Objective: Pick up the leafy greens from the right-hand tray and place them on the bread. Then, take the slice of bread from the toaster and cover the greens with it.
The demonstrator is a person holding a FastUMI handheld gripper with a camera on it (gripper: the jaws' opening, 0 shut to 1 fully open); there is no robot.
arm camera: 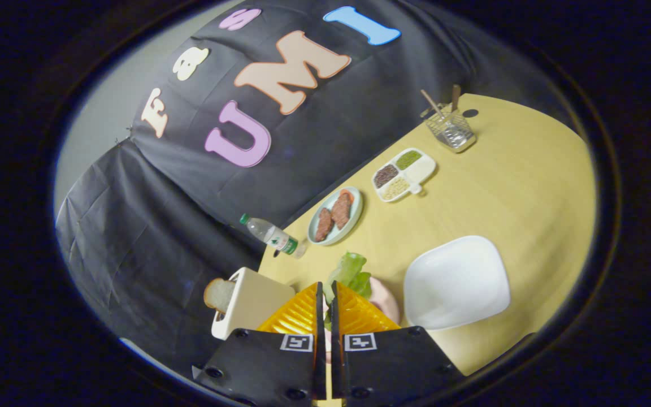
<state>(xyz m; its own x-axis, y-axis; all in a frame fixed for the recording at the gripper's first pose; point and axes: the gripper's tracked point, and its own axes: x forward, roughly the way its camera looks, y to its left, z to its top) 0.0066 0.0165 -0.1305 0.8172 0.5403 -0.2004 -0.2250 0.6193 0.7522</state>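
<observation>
Noted from left to right: slice of bread (219, 294) standing in the slot of the white toaster (252, 305), just left of the fingers; clear water bottle (272, 234) lying on its side beyond it at the edge of the wooden table (529, 186). Gripper (325, 294) clenched on the leafy greens (351, 271), both fingers pressed together with the leaves clamped between the tips and fanning out ahead and slightly right. Directly beneath and just right of the fingertips, a pale pink round shape (387, 302), probably the tray or target bread, largely hidden, not confirmed. Further right, bare white plate (455, 282). Judged: release point lies immediately below the tips; toaster slice afterwards close on the left
</observation>
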